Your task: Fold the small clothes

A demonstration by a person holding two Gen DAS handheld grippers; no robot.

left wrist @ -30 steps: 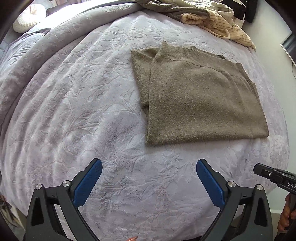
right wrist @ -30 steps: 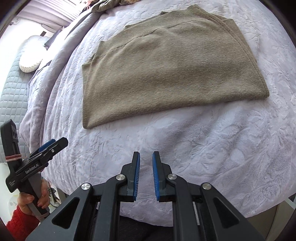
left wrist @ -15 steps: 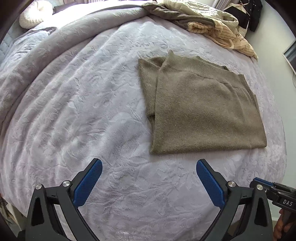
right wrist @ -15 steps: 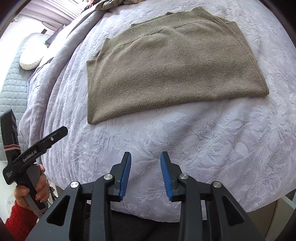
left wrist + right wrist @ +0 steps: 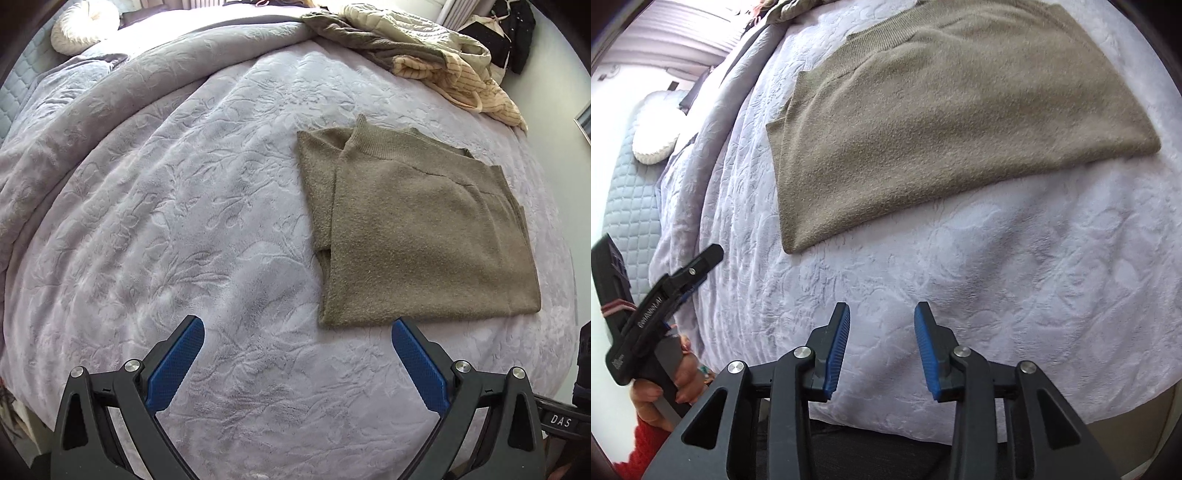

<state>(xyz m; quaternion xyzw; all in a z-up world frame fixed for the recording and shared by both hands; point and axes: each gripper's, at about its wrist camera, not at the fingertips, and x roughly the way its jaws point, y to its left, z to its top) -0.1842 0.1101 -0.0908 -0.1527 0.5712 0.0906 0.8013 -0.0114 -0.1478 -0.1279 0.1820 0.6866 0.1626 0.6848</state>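
An olive knitted garment (image 5: pixel 421 236) lies folded flat on the lilac bedspread (image 5: pixel 184 221), its ribbed hem toward the far side. My left gripper (image 5: pixel 297 325) hovers wide open over bare bedspread, just short of the garment's near left corner, with nothing between its blue pads. In the right wrist view the same garment (image 5: pixel 942 118) fills the upper half. My right gripper (image 5: pixel 882 308) hangs above the bedspread (image 5: pixel 1015 277) near the bed's front edge; its jaws are opening and nothing is between them. The left gripper's body (image 5: pixel 661 295), held by a hand, shows at the left.
A heap of loose clothes (image 5: pixel 424 62) lies at the bed's far right. A round white cushion (image 5: pixel 83 26) rests at the far left by a quilted headboard (image 5: pixel 631 192). A grey duvet (image 5: pixel 110 85) is bunched along the far left. The bed's edge runs just below both grippers.
My right gripper's jaws have spread from nearly shut to a clear gap. Both views have shifted slightly, and the garment now sits nearer in the right wrist view. The garment itself has not moved.
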